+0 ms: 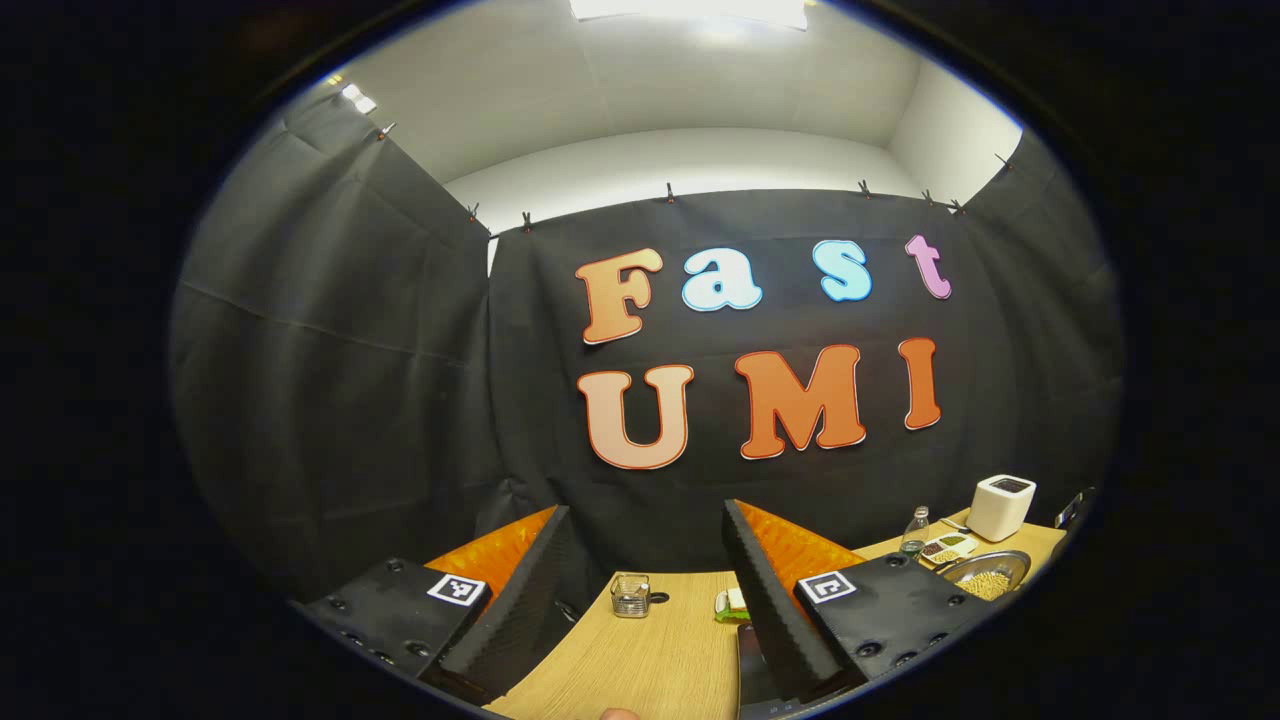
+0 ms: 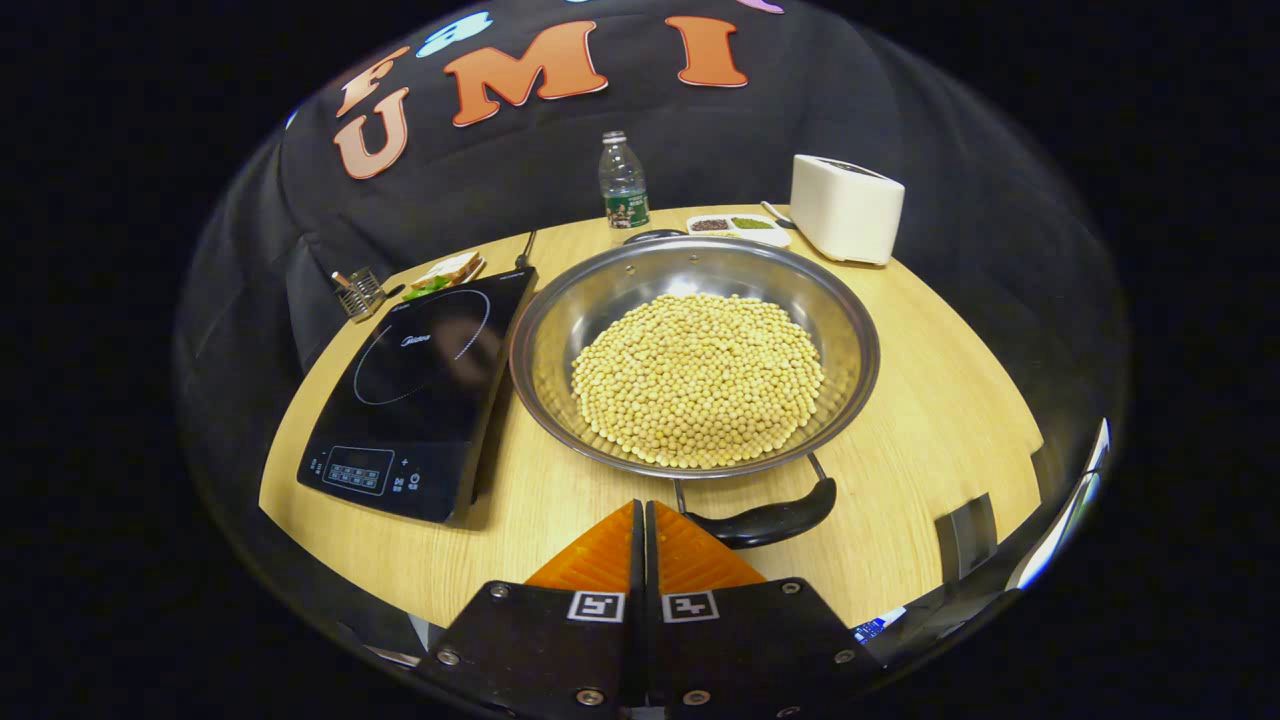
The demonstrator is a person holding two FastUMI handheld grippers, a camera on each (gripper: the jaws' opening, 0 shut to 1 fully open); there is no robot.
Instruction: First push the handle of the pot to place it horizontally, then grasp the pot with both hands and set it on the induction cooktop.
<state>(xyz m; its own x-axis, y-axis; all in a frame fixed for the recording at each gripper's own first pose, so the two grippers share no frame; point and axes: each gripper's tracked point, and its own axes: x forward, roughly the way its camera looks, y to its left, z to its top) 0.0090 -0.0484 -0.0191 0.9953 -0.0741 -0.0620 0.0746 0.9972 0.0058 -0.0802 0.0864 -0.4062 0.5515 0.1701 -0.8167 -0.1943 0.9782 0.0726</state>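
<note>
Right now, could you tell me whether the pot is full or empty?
Partly full: the pot holds a mound of pale beans, its inner wall bare above them.

- pot (image 2: 560, 330): shiny metal, smooth
- pot handle (image 2: 770, 520): glossy black plastic
- cooktop (image 2: 420, 390): glossy glass-like top
- table (image 2: 930, 420): matt wood-look
</note>
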